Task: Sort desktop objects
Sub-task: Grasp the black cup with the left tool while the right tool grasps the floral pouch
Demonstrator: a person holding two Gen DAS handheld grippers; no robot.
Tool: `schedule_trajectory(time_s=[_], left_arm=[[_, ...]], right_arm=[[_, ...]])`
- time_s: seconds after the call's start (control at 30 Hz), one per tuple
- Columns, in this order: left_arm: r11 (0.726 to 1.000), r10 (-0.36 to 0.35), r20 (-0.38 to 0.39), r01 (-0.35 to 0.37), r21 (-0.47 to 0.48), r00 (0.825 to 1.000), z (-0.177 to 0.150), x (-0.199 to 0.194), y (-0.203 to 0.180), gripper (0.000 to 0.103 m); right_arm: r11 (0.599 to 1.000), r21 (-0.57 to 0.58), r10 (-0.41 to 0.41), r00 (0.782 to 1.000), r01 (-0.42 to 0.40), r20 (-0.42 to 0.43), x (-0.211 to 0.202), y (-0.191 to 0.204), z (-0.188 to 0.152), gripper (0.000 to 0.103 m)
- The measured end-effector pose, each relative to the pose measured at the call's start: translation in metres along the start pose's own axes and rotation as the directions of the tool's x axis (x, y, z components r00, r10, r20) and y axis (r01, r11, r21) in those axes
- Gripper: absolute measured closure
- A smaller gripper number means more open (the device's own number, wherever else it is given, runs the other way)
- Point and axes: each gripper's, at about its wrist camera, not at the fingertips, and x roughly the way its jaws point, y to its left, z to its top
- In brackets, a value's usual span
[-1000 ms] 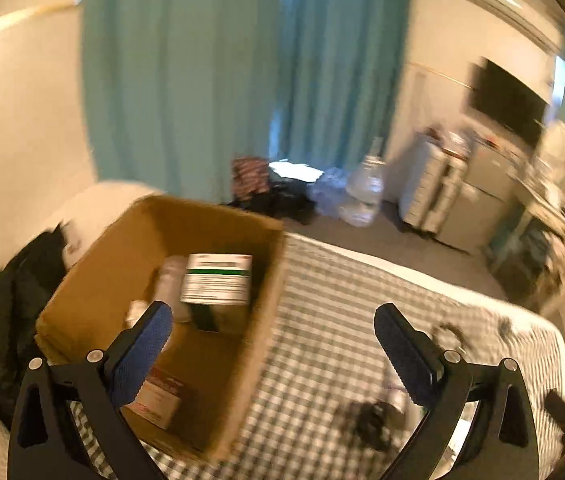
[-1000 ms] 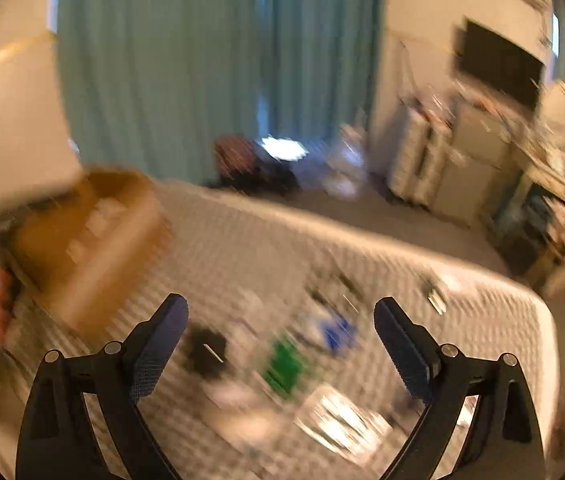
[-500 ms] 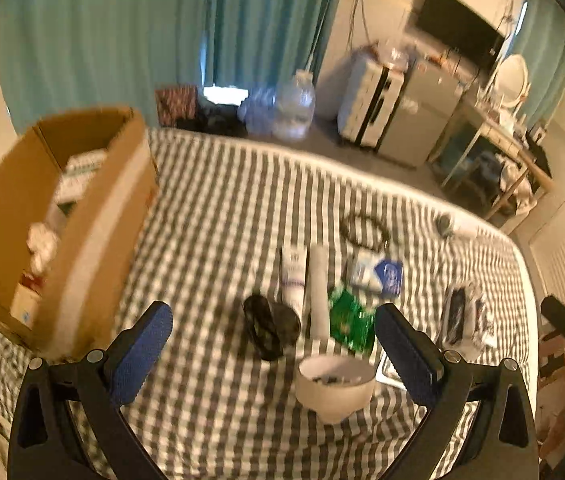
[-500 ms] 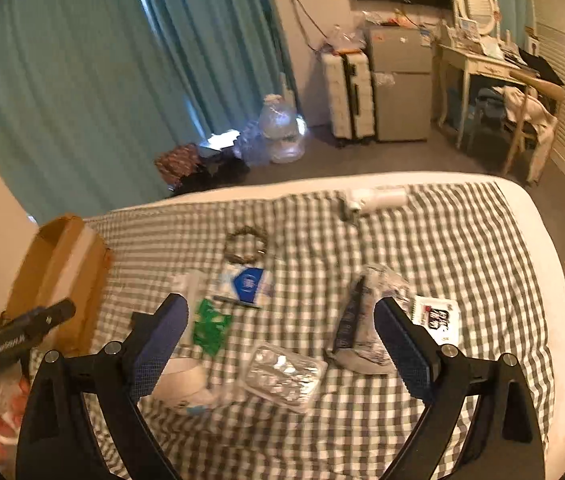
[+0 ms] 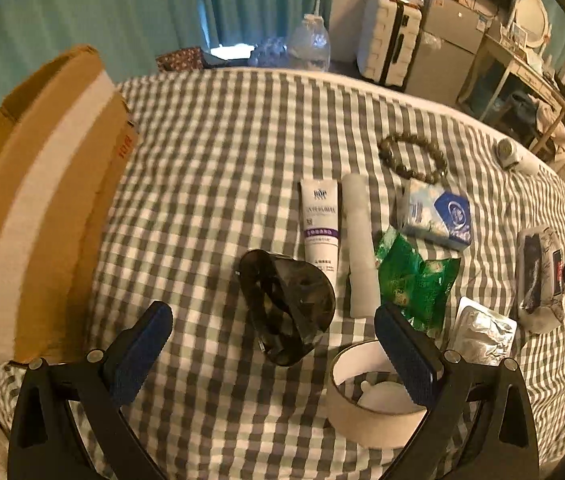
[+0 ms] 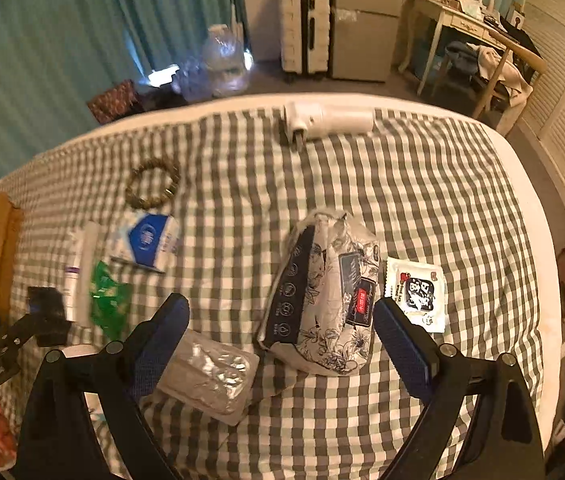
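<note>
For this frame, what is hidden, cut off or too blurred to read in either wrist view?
- Cardboard box: in the left wrist view only its outer side shows, so its contents are hidden.
- Tape roll: the left claw's finger covers part of it.
- Green packet: motion-blurred in the right wrist view, print unreadable.
- White tube: lettering too small to read.
- Left claw: only partly visible at the right wrist view's left edge.

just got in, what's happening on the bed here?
A person holds a hand-held gripper in each hand over a checked bed cover strewn with small items; nothing is gripped yet. The left hand-held gripper is open above a dark smoky cup lying on its side. The right hand-held gripper frames a floral tissue pack; its jaws are closing slightly, with the pads still apart from the pack. A cardboard box stands at the left edge.
</note>
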Motion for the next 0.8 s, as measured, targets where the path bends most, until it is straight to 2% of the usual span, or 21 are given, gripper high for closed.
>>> schedule_trajectory(time_s=[0.1, 0.23, 0.33, 0.4, 0.43, 0.47, 0.5, 0.53, 0.57, 0.6, 0.63, 0.67, 0.7, 0.8], left_arm=[[0.999, 0.023, -0.002, -0.023, 0.028, 1.000, -0.001, 0.011, -0.003, 0.000], [0.996, 0.051, -0.022, -0.049, 0.074, 0.998, -0.004, 0.029, -0.007, 0.000], [0.996, 0.049, -0.027, -0.047, 0.071, 0.998, -0.003, 0.037, -0.007, 0.000], [0.997, 0.044, -0.021, -0.042, 0.070, 0.999, -0.002, 0.042, -0.006, 0.001], [0.997, 0.036, -0.027, -0.035, 0.065, 0.999, -0.002, 0.045, -0.005, 0.004], [0.998, 0.025, -0.036, -0.023, 0.062, 0.999, -0.002, 0.047, -0.005, 0.013], [0.998, 0.009, -0.052, -0.006, 0.064, 0.999, -0.004, 0.052, -0.005, 0.020], [0.997, -0.007, -0.073, 0.012, 0.072, 0.997, -0.006, 0.056, -0.005, 0.037], [0.996, -0.025, -0.092, 0.032, 0.083, 0.995, -0.008, 0.059, -0.007, 0.044], [0.995, -0.019, -0.098, 0.028, 0.097, 0.995, -0.010, 0.060, -0.009, 0.044], [0.993, -0.009, -0.095, 0.020, 0.113, 0.995, -0.011, 0.059, -0.010, 0.044], [0.992, -0.010, -0.097, 0.022, 0.124, 0.995, -0.012, 0.058, -0.011, 0.044], [0.992, -0.015, -0.098, 0.027, 0.126, 0.995, -0.012, 0.056, -0.011, 0.044], [0.994, -0.024, -0.082, 0.032, 0.103, 0.996, -0.009, 0.042, -0.008, 0.044]], right_arm=[[1.000, 0.029, 0.001, 0.999, 0.000, -0.041, 0.014, -0.001, -0.003, 0.021], [0.999, 0.002, -0.054, 0.994, 0.055, -0.093, 0.032, 0.003, -0.006, 0.024], [0.998, 0.017, -0.050, 0.989, 0.052, -0.138, 0.046, 0.003, -0.007, 0.030], [0.999, 0.041, -0.019, 0.986, 0.026, -0.168, 0.052, 0.002, -0.009, 0.038], [0.999, 0.043, -0.011, 0.985, 0.019, -0.172, 0.054, 0.003, -0.009, 0.038], [0.999, 0.032, -0.020, 0.985, 0.026, -0.174, 0.055, 0.005, -0.010, 0.039], [0.999, 0.009, -0.044, 0.983, 0.047, -0.177, 0.056, 0.008, -0.011, 0.044], [0.997, -0.012, -0.075, 0.981, 0.074, -0.181, 0.058, 0.009, -0.012, 0.051], [0.995, -0.026, -0.104, 0.978, 0.101, -0.181, 0.060, 0.010, -0.014, 0.065], [0.990, -0.042, -0.136, 0.975, 0.131, -0.177, 0.060, 0.010, -0.015, 0.074], [0.991, -0.046, -0.134, 0.976, 0.128, -0.170, 0.058, 0.011, -0.016, 0.074], [0.993, -0.044, -0.117, 0.979, 0.111, -0.166, 0.056, 0.011, -0.017, 0.081], [0.994, -0.044, -0.109, 0.981, 0.103, -0.158, 0.053, 0.011, -0.017, 0.092], [0.997, -0.028, -0.071, 0.989, 0.068, -0.127, 0.041, 0.010, -0.017, 0.096]])
